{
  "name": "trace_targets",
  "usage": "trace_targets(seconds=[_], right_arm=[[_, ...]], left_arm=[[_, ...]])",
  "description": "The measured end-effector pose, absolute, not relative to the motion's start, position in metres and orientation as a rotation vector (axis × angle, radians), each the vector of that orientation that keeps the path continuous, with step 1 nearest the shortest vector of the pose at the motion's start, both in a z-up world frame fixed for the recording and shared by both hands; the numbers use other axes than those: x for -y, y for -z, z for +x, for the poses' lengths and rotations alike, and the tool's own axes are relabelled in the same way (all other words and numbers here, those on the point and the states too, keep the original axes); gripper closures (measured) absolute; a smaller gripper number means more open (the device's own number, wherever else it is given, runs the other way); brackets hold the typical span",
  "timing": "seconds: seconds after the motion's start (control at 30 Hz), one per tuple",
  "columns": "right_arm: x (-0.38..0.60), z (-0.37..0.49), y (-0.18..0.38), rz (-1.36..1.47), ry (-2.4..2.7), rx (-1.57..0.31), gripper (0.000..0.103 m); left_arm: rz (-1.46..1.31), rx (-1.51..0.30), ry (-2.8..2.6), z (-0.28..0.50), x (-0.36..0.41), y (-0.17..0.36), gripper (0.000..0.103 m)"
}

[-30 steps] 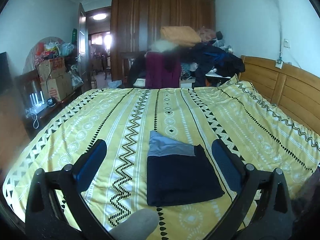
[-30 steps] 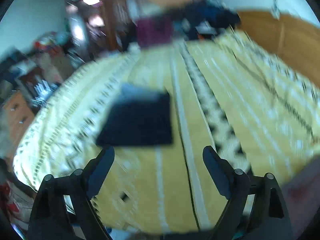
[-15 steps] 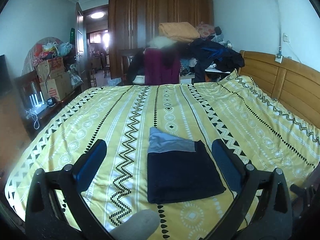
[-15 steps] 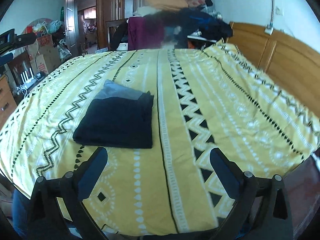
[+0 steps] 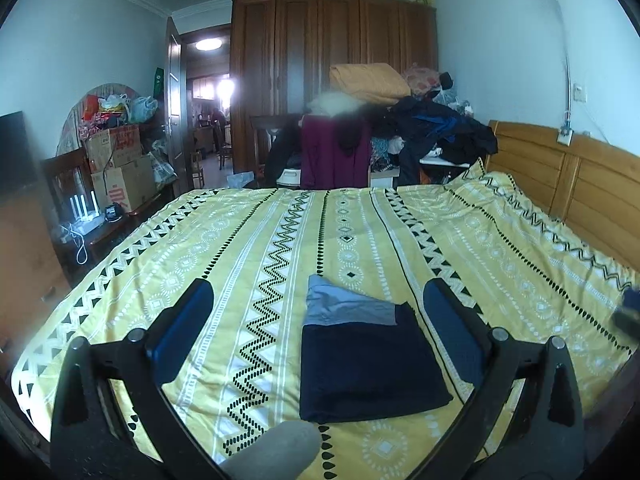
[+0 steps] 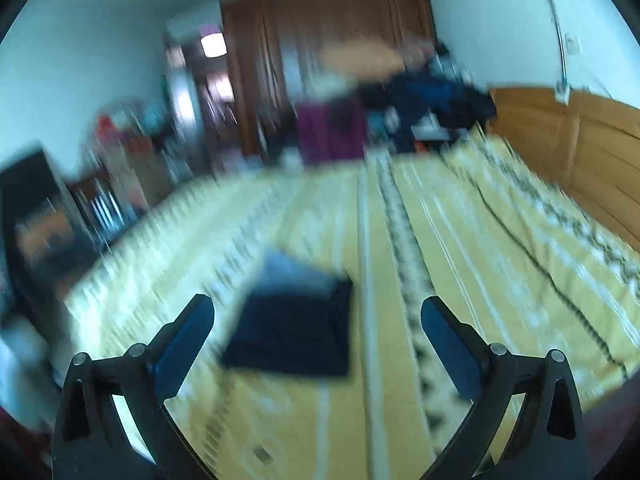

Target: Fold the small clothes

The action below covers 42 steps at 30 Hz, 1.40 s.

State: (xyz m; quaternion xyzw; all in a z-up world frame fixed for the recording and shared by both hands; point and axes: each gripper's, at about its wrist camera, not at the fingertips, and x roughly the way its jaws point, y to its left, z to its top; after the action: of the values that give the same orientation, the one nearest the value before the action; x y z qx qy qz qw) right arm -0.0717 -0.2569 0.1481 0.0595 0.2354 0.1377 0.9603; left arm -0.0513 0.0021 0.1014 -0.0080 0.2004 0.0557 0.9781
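Observation:
A folded dark navy garment with a grey-blue band [image 5: 360, 356] lies flat on the yellow patterned bedspread [image 5: 260, 248]. My left gripper [image 5: 318, 312] is open and empty, held above the bed with the garment between and beyond its fingers. In the right wrist view, which is blurred by motion, the same garment [image 6: 292, 328] lies on the bedspread [image 6: 460, 248]. My right gripper [image 6: 318, 320] is open and empty above the bed's near edge. The right gripper's tip also shows at the right edge of the left wrist view [image 5: 630, 316].
A wooden headboard [image 5: 580, 176] runs along the right. A wooden wardrobe [image 5: 332, 64] and a heap of clothes [image 5: 400, 128] stand beyond the bed's far edge. Boxes and a low cabinet [image 5: 112, 168] stand on the left by the open door.
The right gripper has swung, so its view is now blurred and shows more of the room and less of the bed's near edge. The left gripper has hardly moved. The garment lies unchanged.

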Motion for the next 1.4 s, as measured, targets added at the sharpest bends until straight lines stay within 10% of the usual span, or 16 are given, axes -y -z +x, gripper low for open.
trace_targets(seconds=[0.37,0.6,0.7,1.4], right_arm=[[0.231,-0.068,-0.146,0.072,-0.432,-0.544,0.0],[0.214,-0.148,-0.174,-0.22,-0.174,0.026,0.0],[0.227,-0.104,-0.131,-0.085,-0.276,-0.312,0.0],[0.25,-0.07,-0.036,0.027,-0.108,-0.654,0.0]], left_arm=[[-0.014,-0.353,-0.127,-0.056,-0.008,-0.109,0.0],[-0.037,-0.303,-0.137,-0.062,-0.015,-0.118,0.0],[-0.024,-0.285,-0.14,-0.064,-0.014,-0.12,0.0],[0.06,-0.521,0.005,-0.035,0.038,-0.068,0.0]])
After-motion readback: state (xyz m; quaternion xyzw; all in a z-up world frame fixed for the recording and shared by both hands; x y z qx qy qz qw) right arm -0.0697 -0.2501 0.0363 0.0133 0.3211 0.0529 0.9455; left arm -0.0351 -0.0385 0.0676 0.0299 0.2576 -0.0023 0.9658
